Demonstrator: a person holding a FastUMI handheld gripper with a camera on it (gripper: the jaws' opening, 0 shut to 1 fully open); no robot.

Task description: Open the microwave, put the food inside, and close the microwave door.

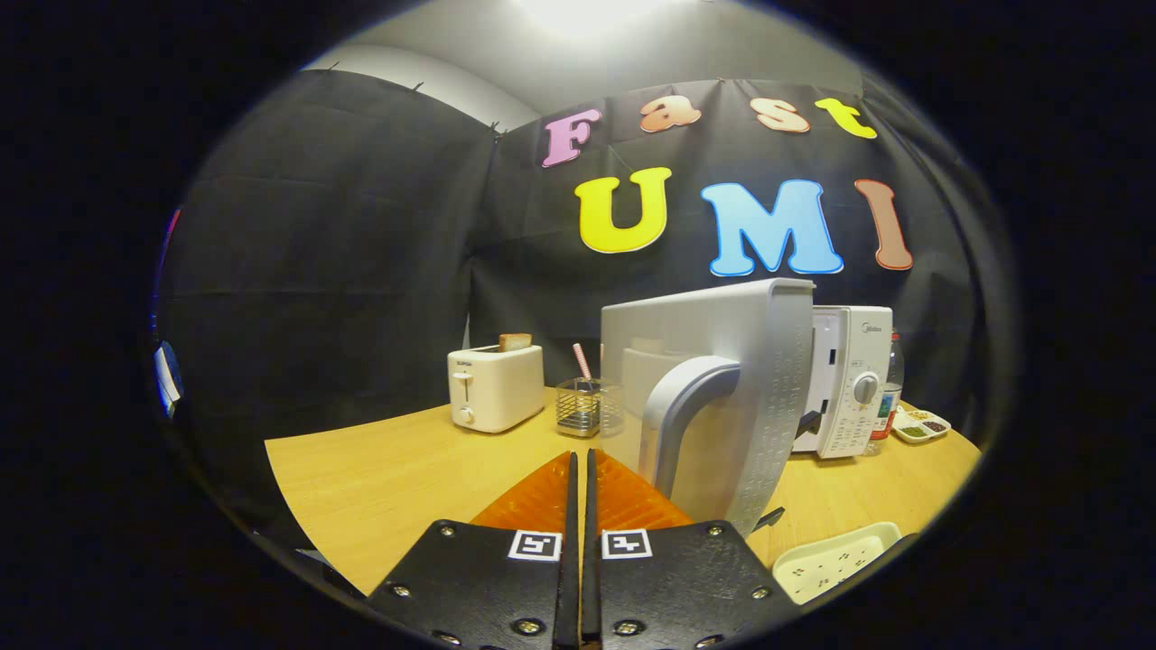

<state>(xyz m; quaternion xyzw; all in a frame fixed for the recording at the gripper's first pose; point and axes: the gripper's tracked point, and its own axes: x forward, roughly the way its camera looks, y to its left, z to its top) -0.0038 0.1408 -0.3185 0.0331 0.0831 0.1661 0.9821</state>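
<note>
The toaster (495, 386) stands at the far left of the wooden table (379, 487), well apart from the work, with a slice of bread (515, 341) standing up out of its slot; it appears to be set dressing, parked clear of the door's swing. Right of it, a wire basket (582, 408) holds a pink-striped item that cannot be identified. The gripper (581, 462) points straight ahead, its fingers pressed together with nothing between them, tips lying just left of the door's lower edge — a posture that suits pushing or nudging, not carrying. The microwave door (713, 397) stands swung wide open toward the camera, seen from its outer face with the curved handle (686, 411) prominent; the opening step is judged complete. The door is pale grey, with a ribbed strip down its free edge. The microwave (849, 379) itself sits behind the door, white, its control panel with a round dial facing outward; the cavity is hidden by the door, so its contents cannot be determined. A bottle (892, 388) stands just beyond the microwave's right side, and a small divided dish (921, 424) of condiments sits near it. A pale tray (835, 560) lies near the table's front edge, right of the fingers — whether this carries the food cannot be told.
</note>
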